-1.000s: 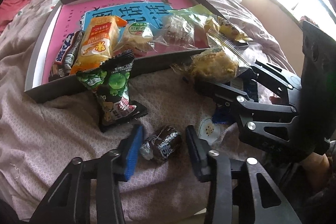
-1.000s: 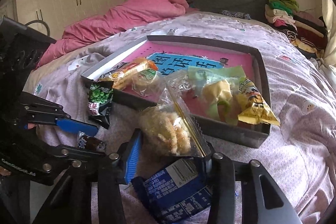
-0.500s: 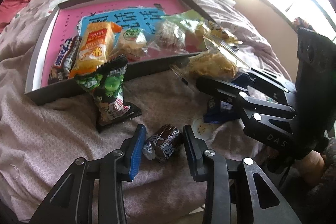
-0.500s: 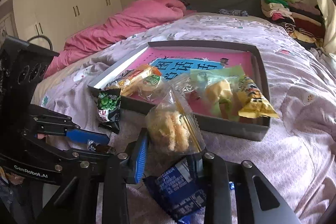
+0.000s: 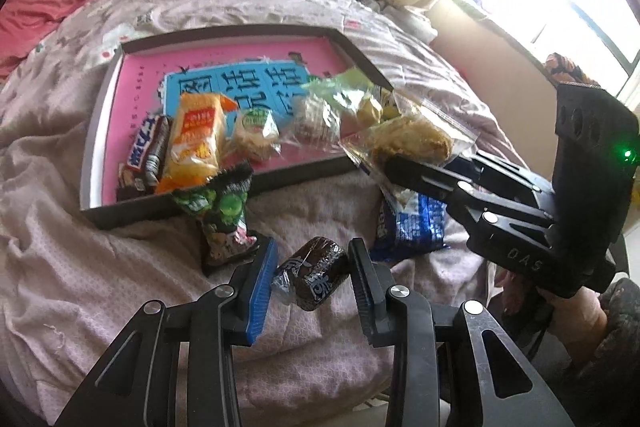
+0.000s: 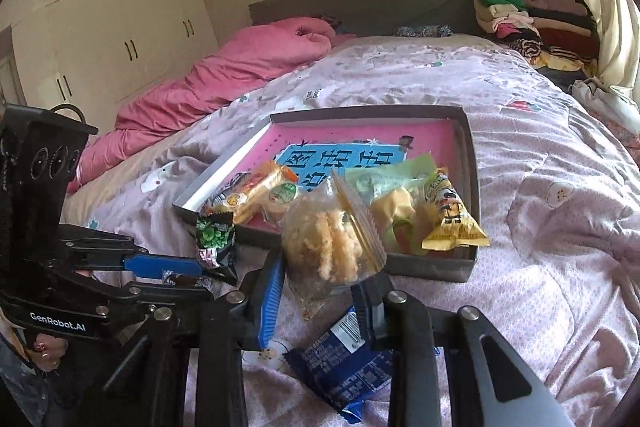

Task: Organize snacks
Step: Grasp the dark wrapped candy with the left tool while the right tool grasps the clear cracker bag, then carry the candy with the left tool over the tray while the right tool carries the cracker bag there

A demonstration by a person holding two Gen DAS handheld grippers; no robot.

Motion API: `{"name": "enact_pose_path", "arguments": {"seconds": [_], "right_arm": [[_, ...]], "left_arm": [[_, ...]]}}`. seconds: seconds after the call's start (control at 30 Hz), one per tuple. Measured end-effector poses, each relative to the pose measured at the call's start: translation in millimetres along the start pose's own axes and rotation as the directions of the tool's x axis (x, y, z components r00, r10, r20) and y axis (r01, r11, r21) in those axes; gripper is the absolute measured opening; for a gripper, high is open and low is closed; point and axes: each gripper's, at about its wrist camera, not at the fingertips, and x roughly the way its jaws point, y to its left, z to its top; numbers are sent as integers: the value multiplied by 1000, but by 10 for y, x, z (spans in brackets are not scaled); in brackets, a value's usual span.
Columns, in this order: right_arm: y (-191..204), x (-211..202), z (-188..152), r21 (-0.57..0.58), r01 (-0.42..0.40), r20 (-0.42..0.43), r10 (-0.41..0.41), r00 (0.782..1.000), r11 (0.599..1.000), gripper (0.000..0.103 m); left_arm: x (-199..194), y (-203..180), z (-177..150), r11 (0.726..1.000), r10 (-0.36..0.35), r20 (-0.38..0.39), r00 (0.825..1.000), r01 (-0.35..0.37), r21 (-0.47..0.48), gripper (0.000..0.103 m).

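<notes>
A small brown wrapped cake [image 5: 316, 273] is clamped between the pads of the left gripper [image 5: 314, 277] and held clear of the bed [image 5: 120, 267], presumably so that it can be carried to the tray [image 5: 100, 131] just ahead. The right gripper [image 6: 320, 291] is closed on the lower edge of a clear bag of fried snacks [image 6: 332, 239], which stands up above the jaws; gripping the bag by its edge keeps the brittle contents from being crushed. A blue packet [image 6: 344, 363] lies on the bed beneath the right gripper, and a green pea packet [image 5: 220, 215] leans against the tray's near wall, both not yet put away. Inside the tray, a dark chocolate bar [image 5: 146, 147], an orange packet [image 5: 196, 143], a small round cake [image 5: 256, 131] and a yellow packet [image 6: 452, 219] are gathered along the near side. Large Chinese characters are printed on the blue panel of the tray's pink floor. "GenRobot.AI" can be read on the left gripper's body in the right wrist view; the snack labels are too small to be read.
</notes>
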Motion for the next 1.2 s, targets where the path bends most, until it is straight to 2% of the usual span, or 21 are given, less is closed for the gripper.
{"name": "enact_pose_path", "arguments": {"seconds": [0.27,0.6,0.87,1.2], "right_arm": [[69,-30,59,29,23,0,-23,1000,999,32],[145,-34,220,76,62,18,-63,998,995,32],[164,14,348,102,101,15,-103,995,990,32],[122,24,554,133,135,34,-141,989,982,32]], "left_arm": [[-159,137,62,999,-23,60,998,25,-33,38],[-469,595,283,996,18,162,987,-3,-93,38],[-584,952,399,990,37,183,982,-11,-139,38],[-613,1184,467,982,48,198,979,-11,-187,38]]}}
